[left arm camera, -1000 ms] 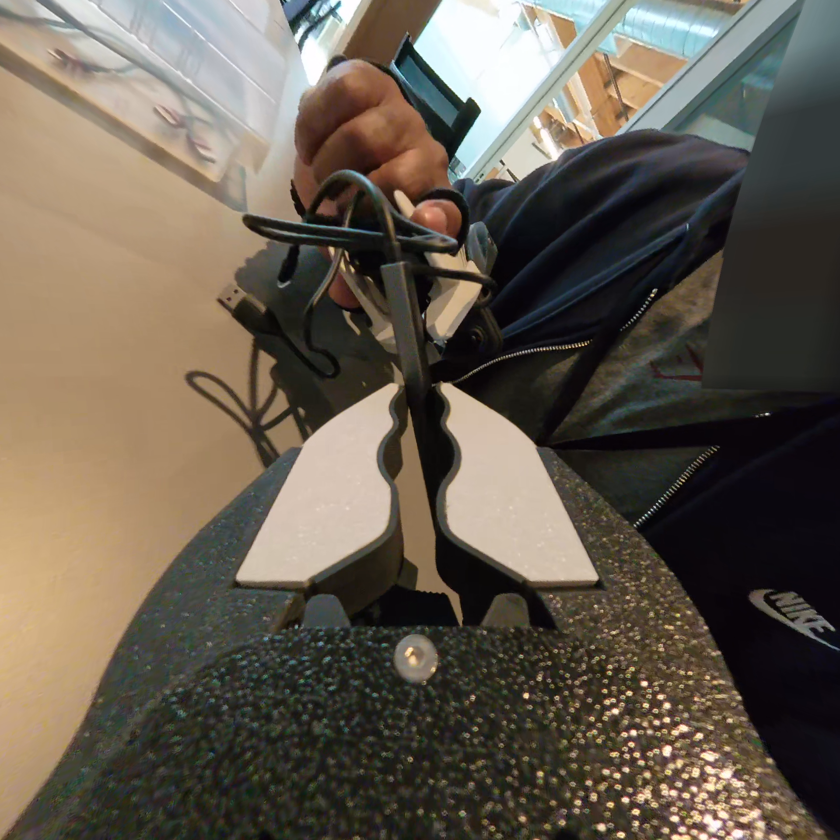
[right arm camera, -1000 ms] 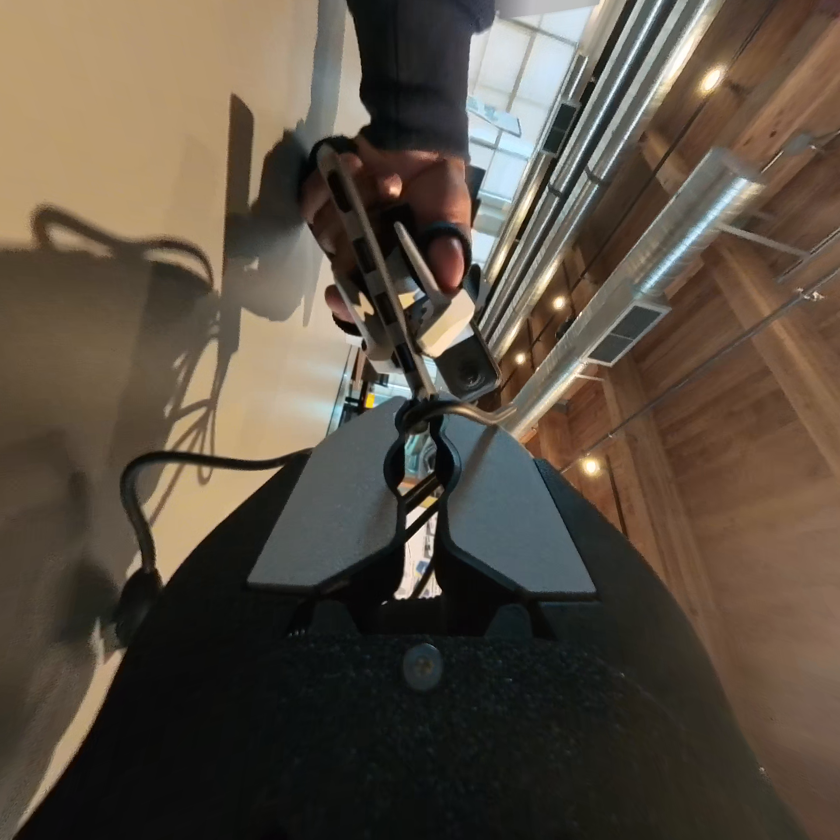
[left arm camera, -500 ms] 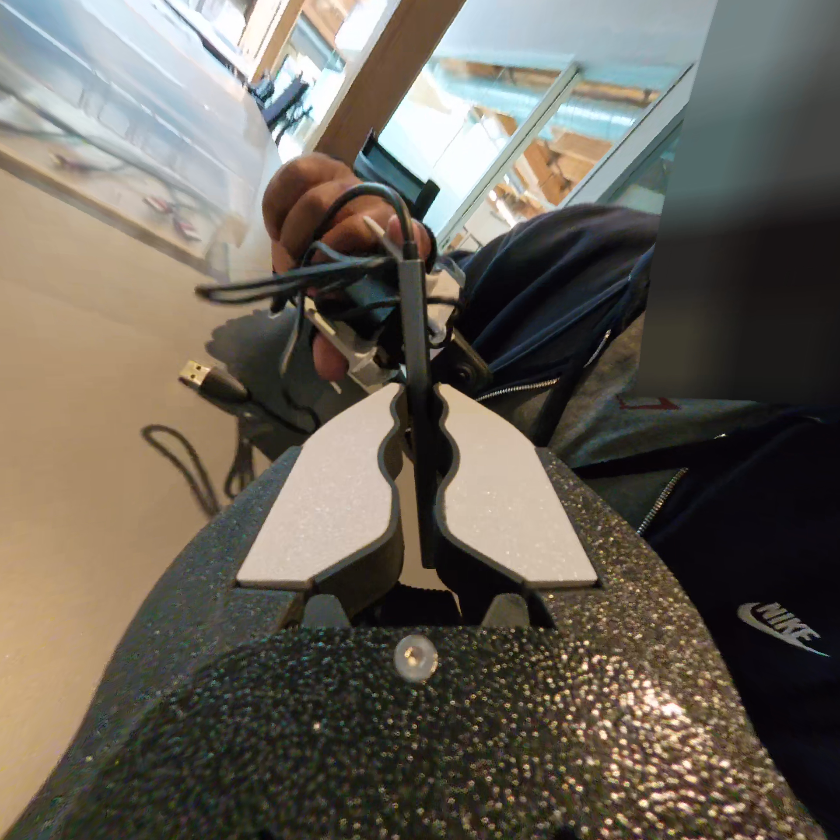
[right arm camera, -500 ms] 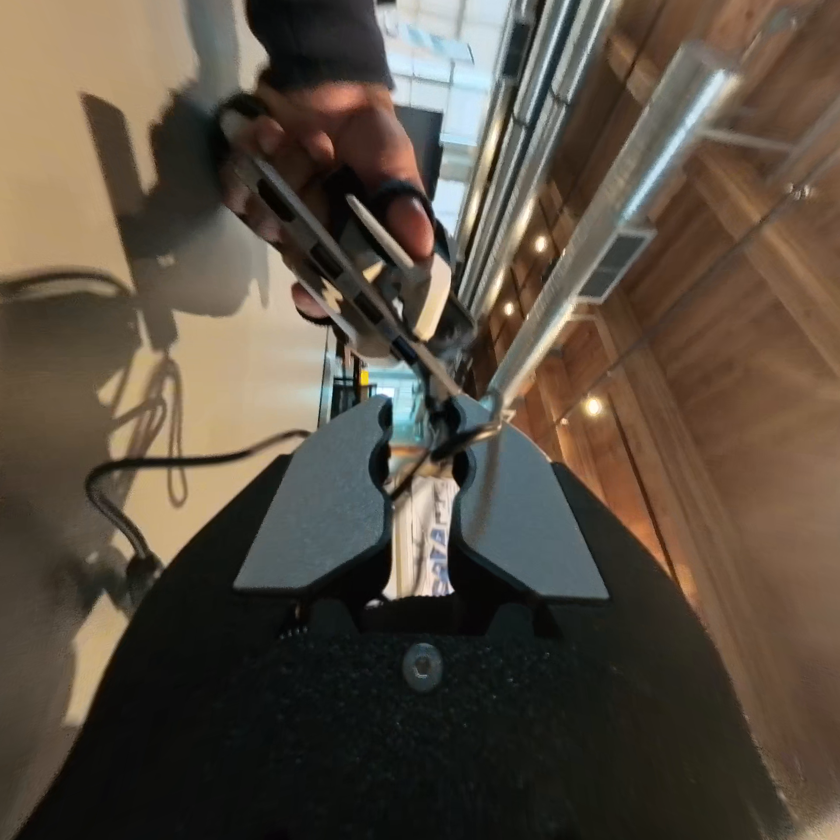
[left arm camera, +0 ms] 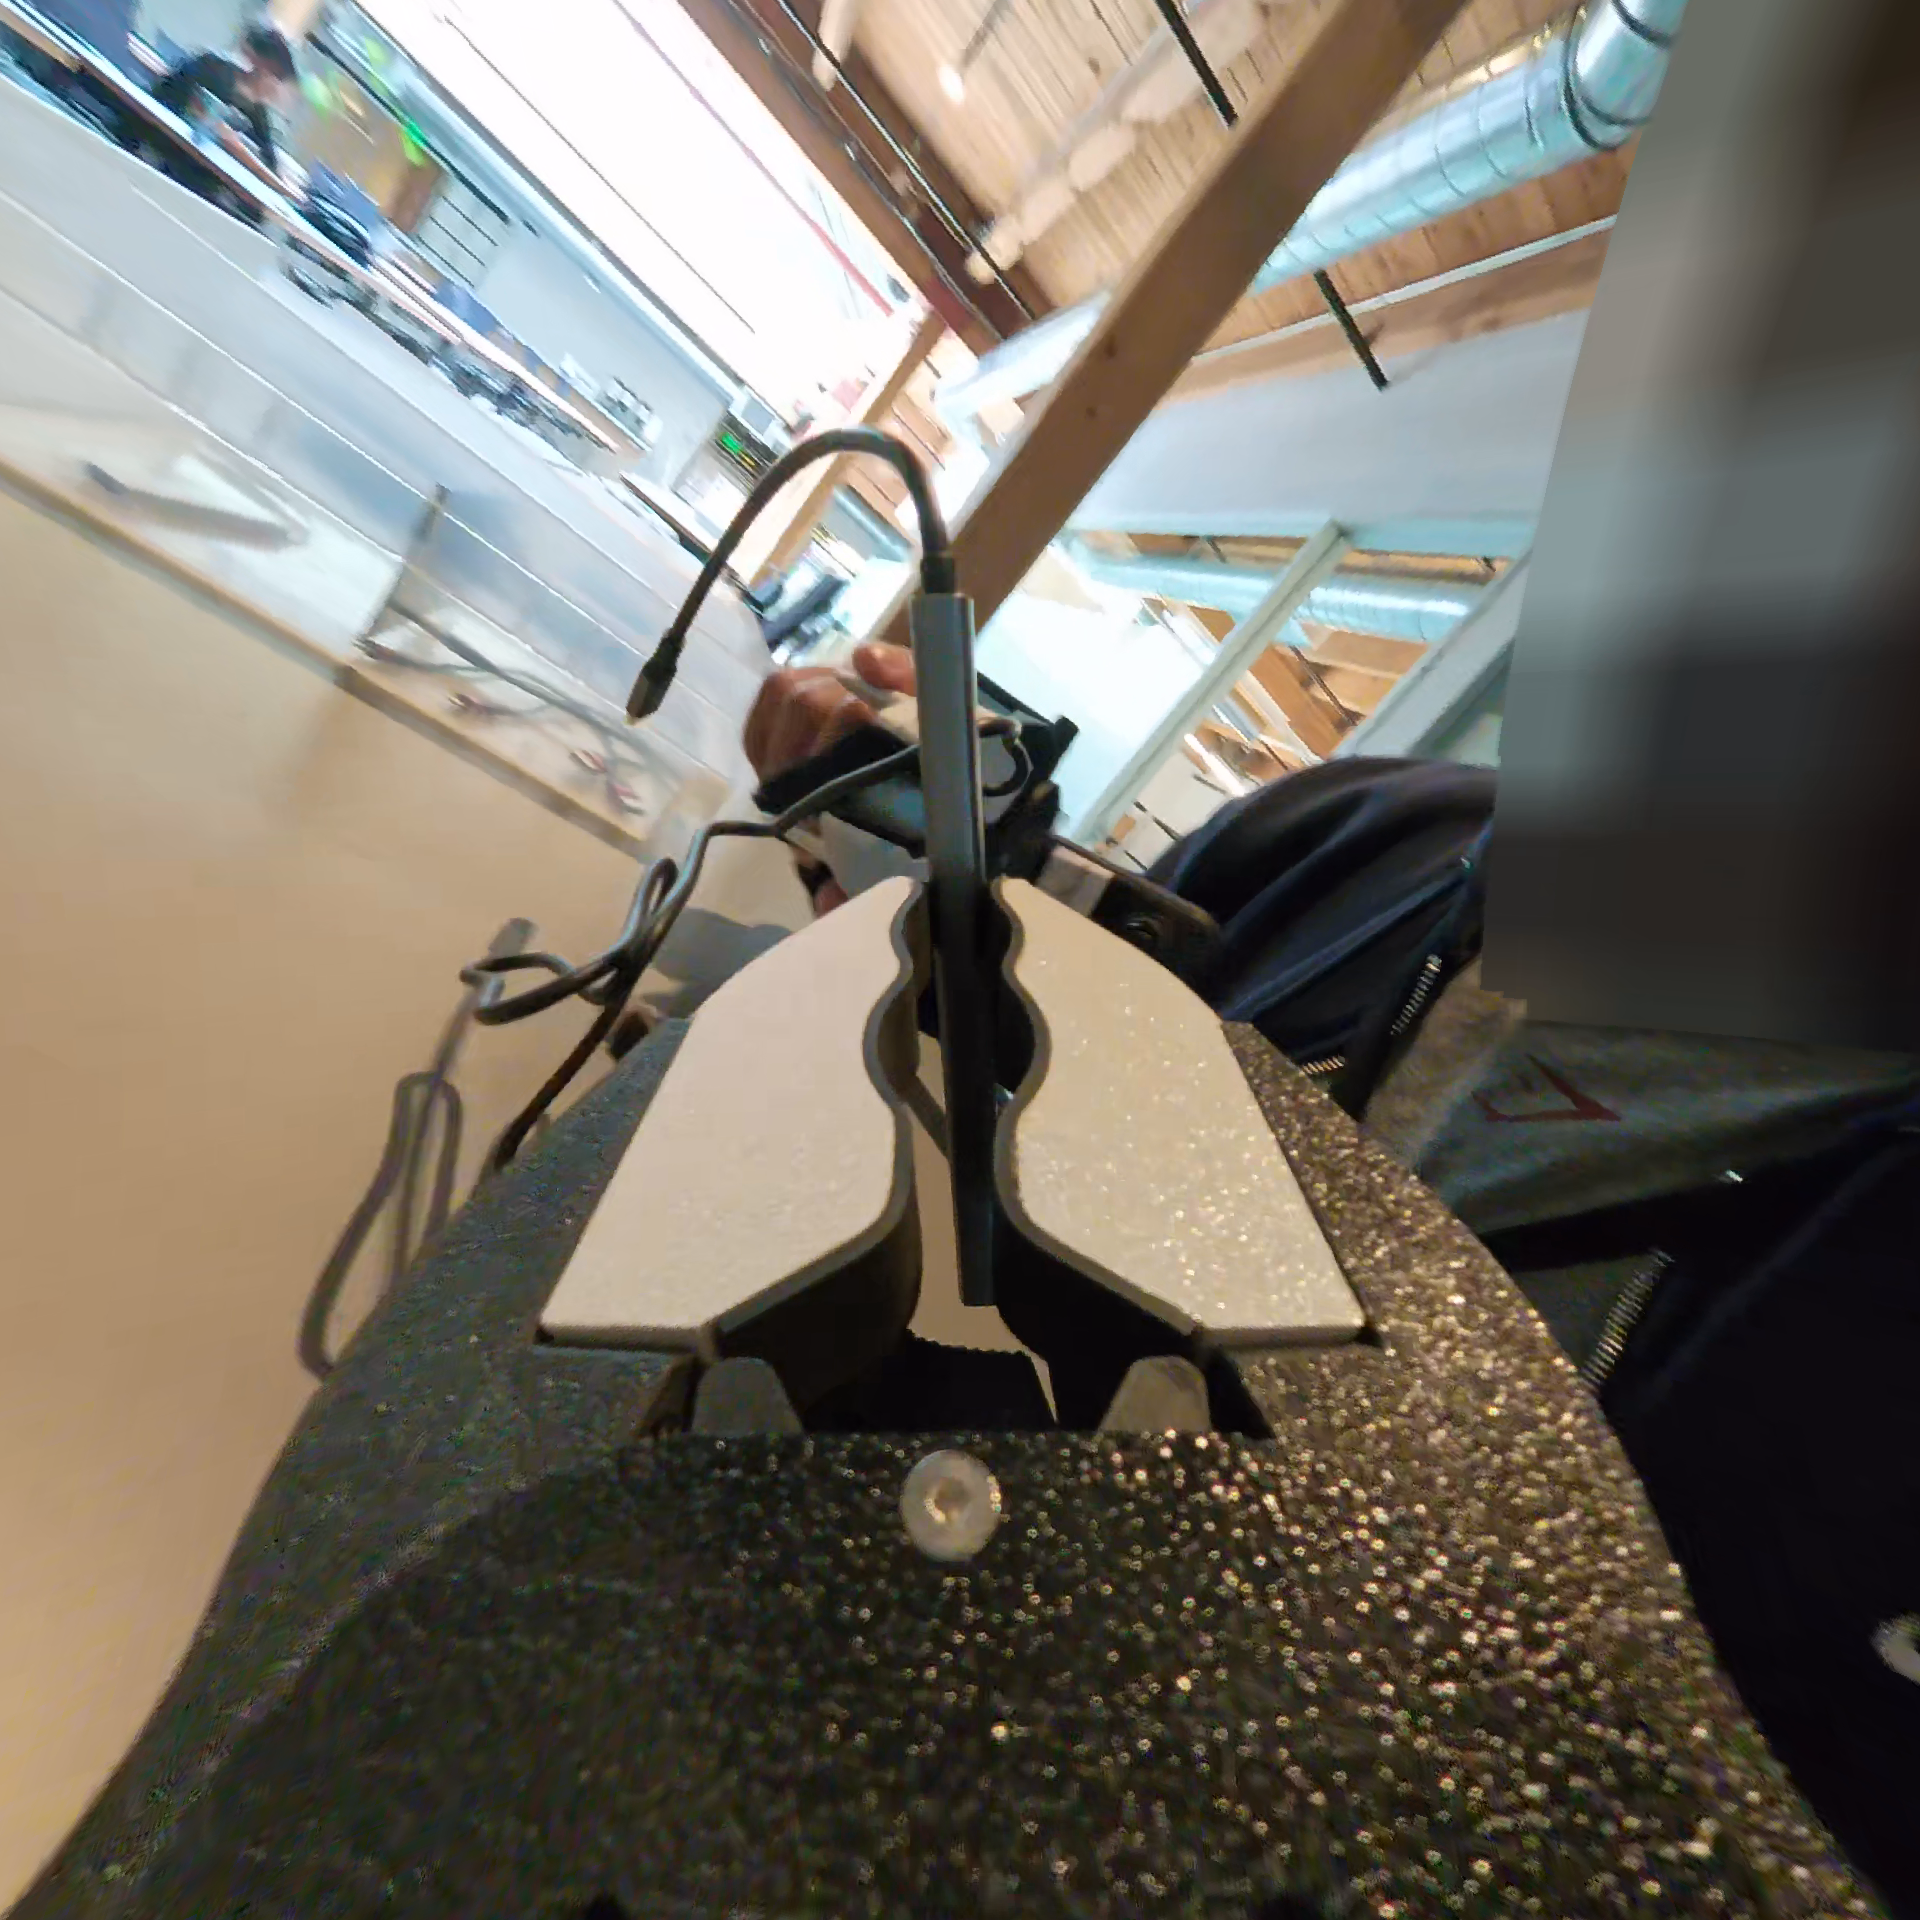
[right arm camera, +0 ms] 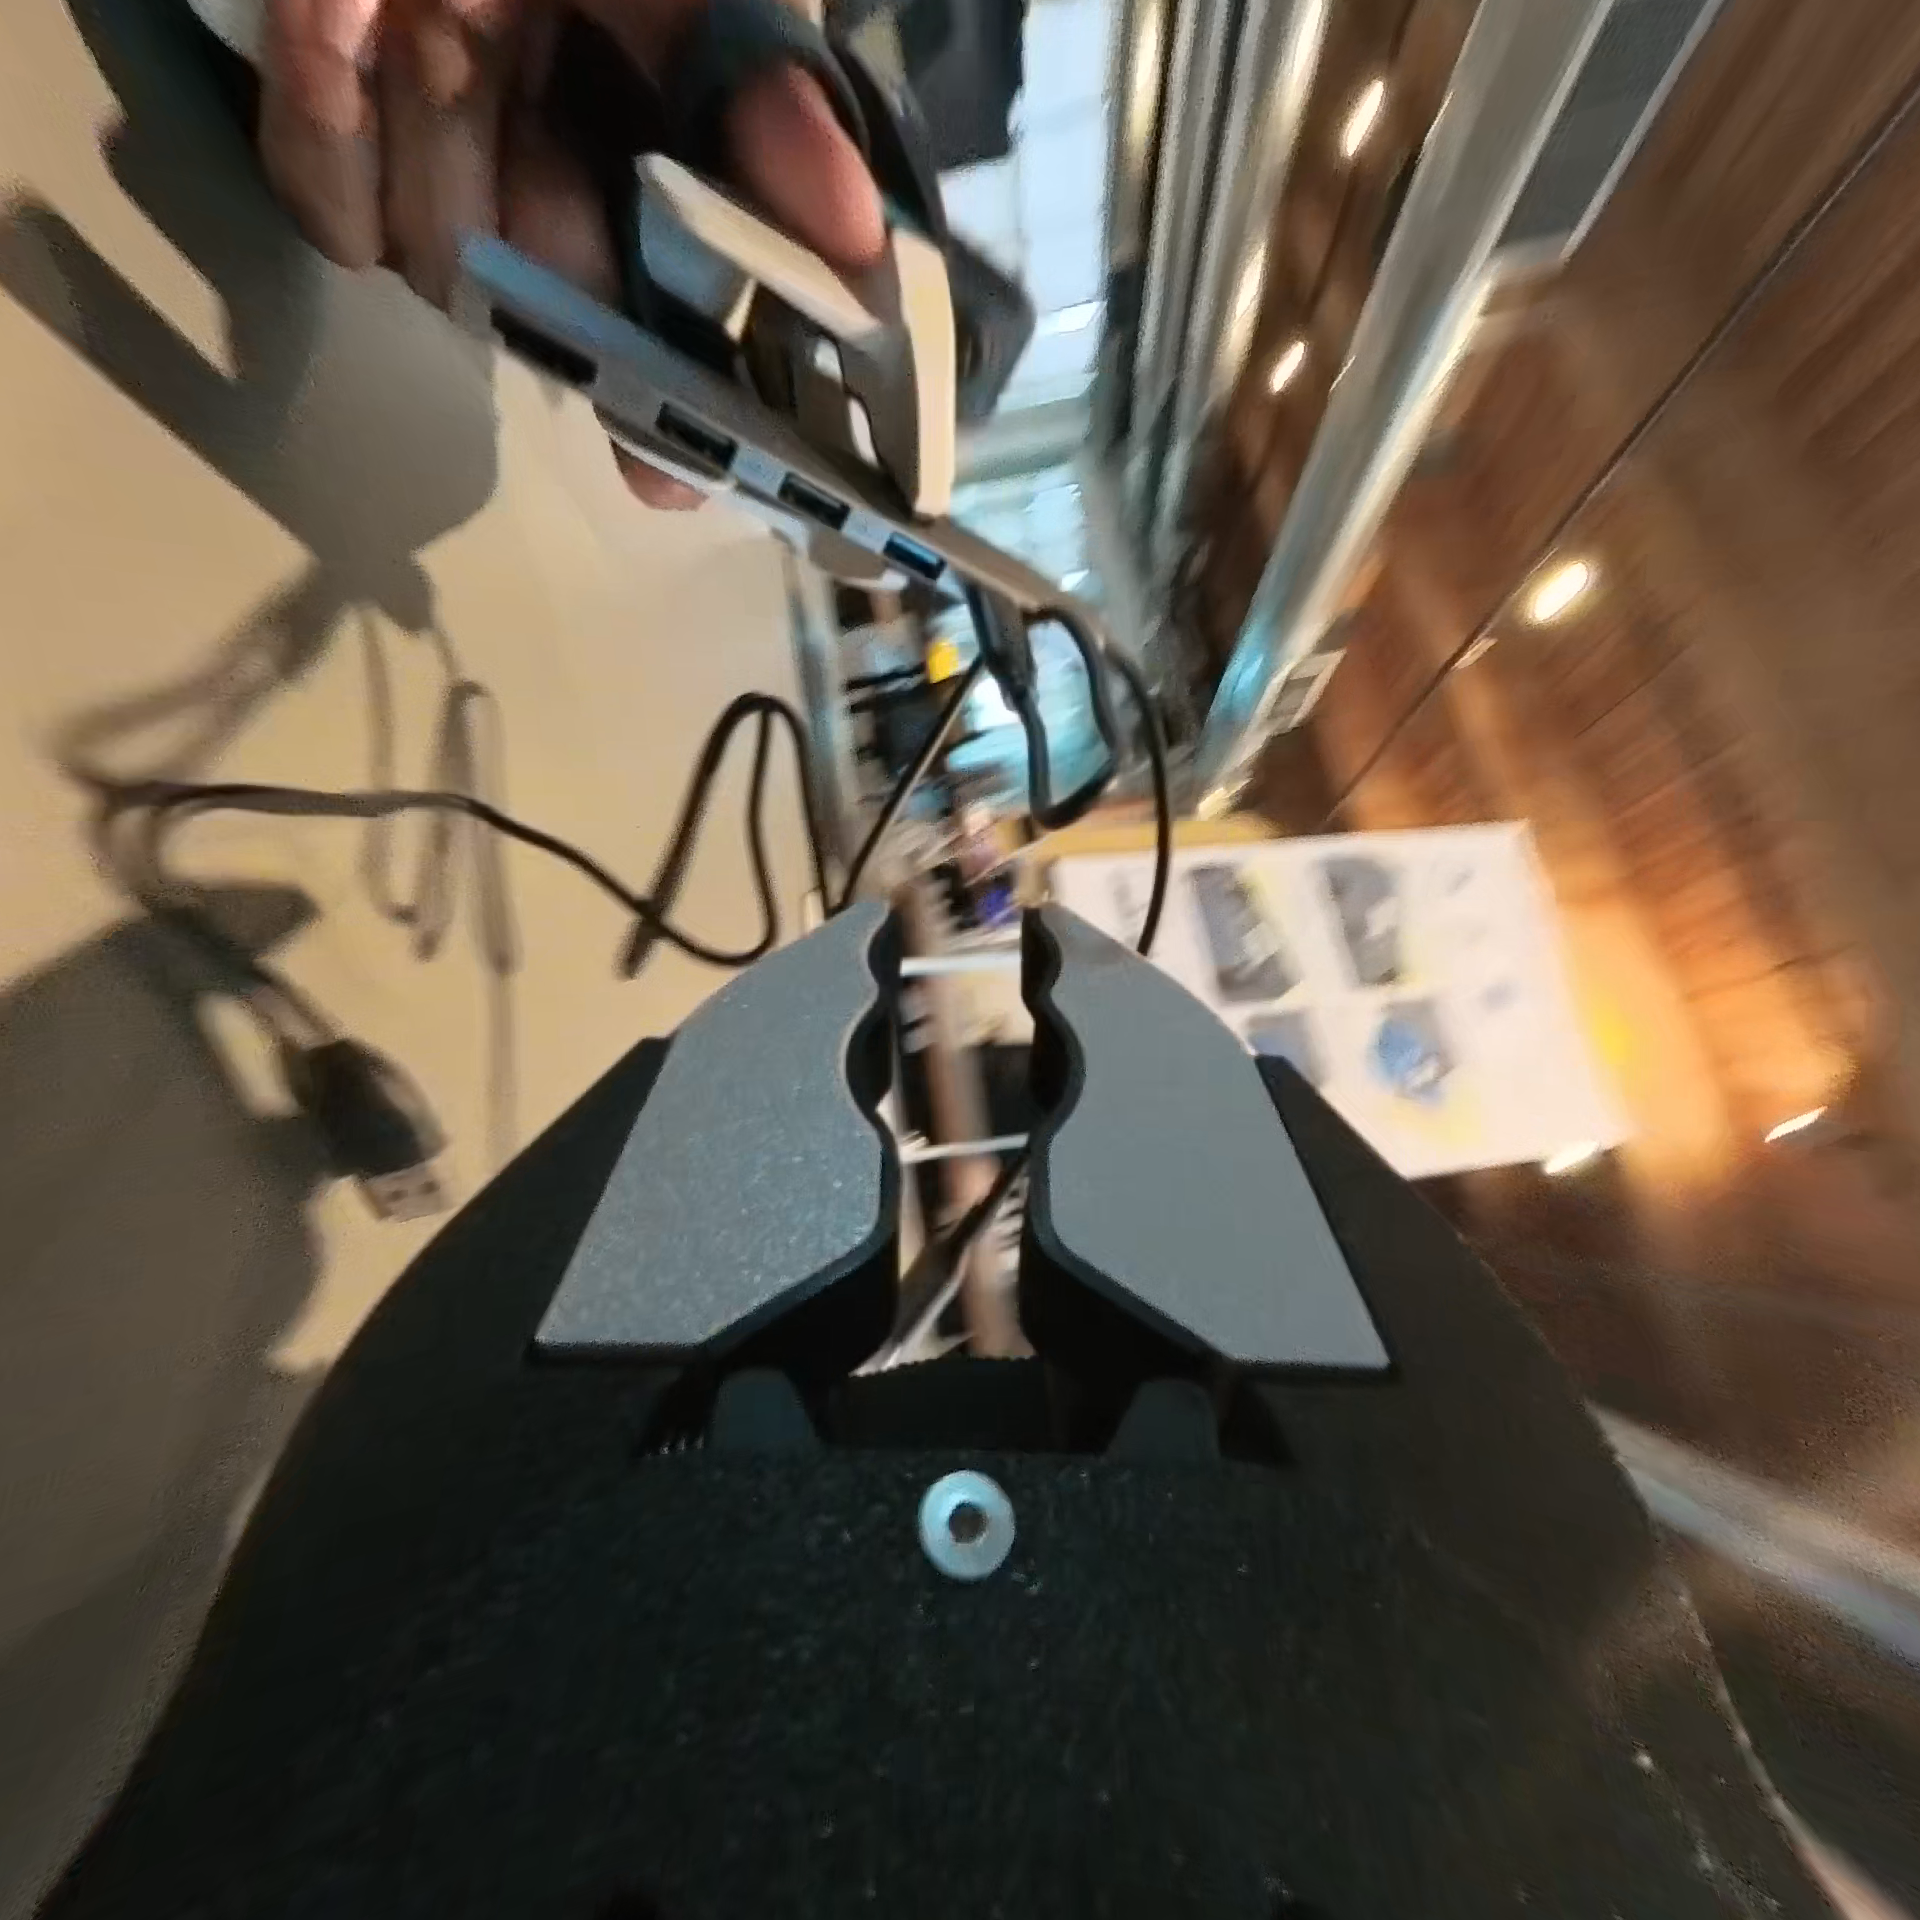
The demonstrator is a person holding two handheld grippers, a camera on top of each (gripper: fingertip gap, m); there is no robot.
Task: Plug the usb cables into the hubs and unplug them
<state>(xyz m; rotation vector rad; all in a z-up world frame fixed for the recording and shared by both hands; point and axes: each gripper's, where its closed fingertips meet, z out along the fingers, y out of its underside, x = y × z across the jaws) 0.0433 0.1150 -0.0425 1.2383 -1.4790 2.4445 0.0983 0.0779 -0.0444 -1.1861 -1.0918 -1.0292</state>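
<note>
Left gripper (left arm camera: 954, 914) clamps the slim grey metal USB hub (left arm camera: 951, 831) upright between its pads, its short pigtail cable (left arm camera: 790, 520) arching far-left. Right gripper (right arm camera: 956, 935) is parted, holding nothing; a thin black cable (right arm camera: 520, 821) trails over the beige table (right arm camera: 623, 727). Risk: dangling loops may snag the fingers and tug the hub askew.

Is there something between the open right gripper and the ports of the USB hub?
Thin black cables loop across the space between the right gripper and the USB hub; nothing solid blocks its ports.
</note>
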